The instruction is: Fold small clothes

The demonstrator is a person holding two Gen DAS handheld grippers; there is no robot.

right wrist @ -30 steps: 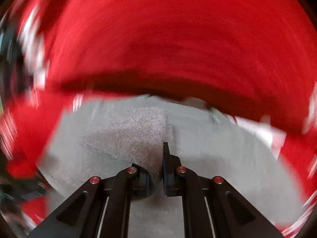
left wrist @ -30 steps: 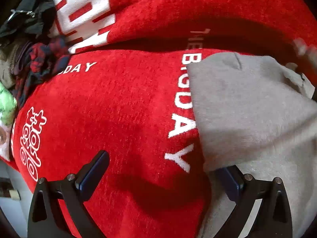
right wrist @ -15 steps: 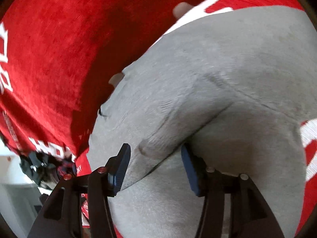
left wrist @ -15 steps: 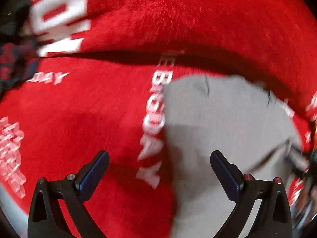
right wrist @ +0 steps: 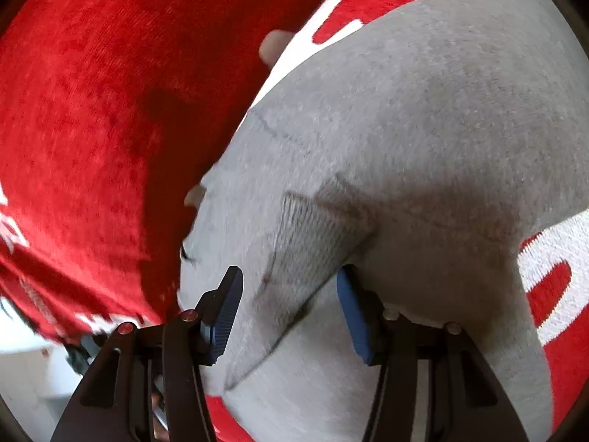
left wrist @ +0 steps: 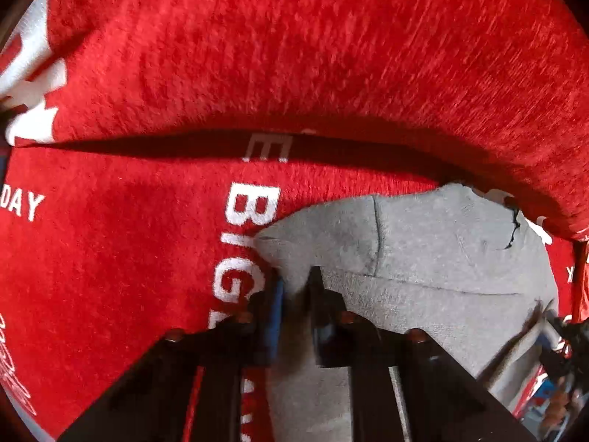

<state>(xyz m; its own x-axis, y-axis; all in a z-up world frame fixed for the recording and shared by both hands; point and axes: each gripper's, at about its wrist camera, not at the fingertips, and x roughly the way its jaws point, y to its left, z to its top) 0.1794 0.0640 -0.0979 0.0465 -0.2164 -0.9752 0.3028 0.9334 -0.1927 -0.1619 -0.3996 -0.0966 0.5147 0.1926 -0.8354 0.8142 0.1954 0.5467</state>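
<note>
Left wrist view: our left gripper (left wrist: 294, 287), wide apart a second ago, now pinches the left edge of the grey garment (left wrist: 423, 258), lower right on the red blanket (left wrist: 257, 55). Our right gripper (right wrist: 287, 294) has spread apart, straddling a ribbed fold.

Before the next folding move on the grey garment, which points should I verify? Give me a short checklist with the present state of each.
1. Left tool closed on the edge of the grey garment: ok, cloth sits between its nearly shut fingers.
2. Right tool gripping: not ok, its fingers stand apart, with a raised fold of grey cloth between them.
3. Garment lying on the red blanket: ok.
4. Garment flat: not ok, creases and a lifted fold show in the right wrist view.
5. Whole outline of the garment visible: cannot tell, both views cut it off.
</note>
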